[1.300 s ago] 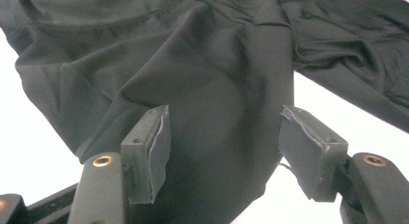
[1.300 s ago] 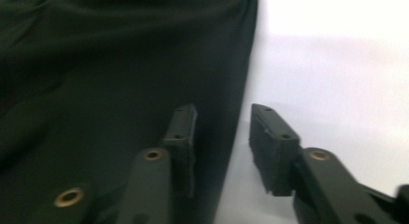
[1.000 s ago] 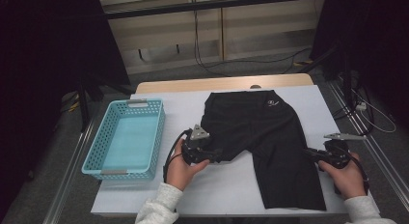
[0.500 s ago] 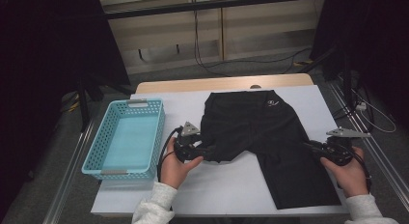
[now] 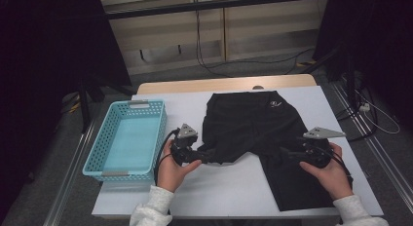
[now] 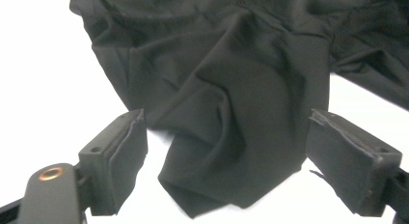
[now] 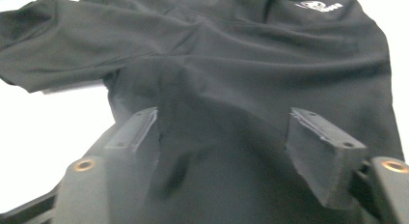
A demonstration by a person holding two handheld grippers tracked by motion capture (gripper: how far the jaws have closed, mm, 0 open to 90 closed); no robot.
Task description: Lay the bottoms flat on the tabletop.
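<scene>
The left tongs (image 5: pixel 207 155) lie low over the table at the left edge of the black shorts (image 5: pixel 263 133), pointing right toward the cloth. In the left gripper view their jaws stand wide apart and have just been opening; a crumpled fold of the left leg (image 6: pixel 226 137) lies between them on the white table, with neither pad pressing on it. The right tongs (image 5: pixel 287 153) hover over the right leg of the shorts, pointing left. Their jaws have also just been opening and stand apart above the dark fabric, gripping nothing.

The shorts are spread on the white table (image 5: pixel 229 187), near its middle and toward the right. The waistband lies at the far side, and a small white logo (image 7: pixel 320 6) shows near it. The left leg is bunched up and drawn in toward the left tongs, while the right leg stretches flat toward the near edge of the table. To the left, well apart from the shorts, a light blue basket (image 5: pixel 100 163) stands at the table's left edge, just beside the left hand (image 5: pixel 171 166).
</scene>
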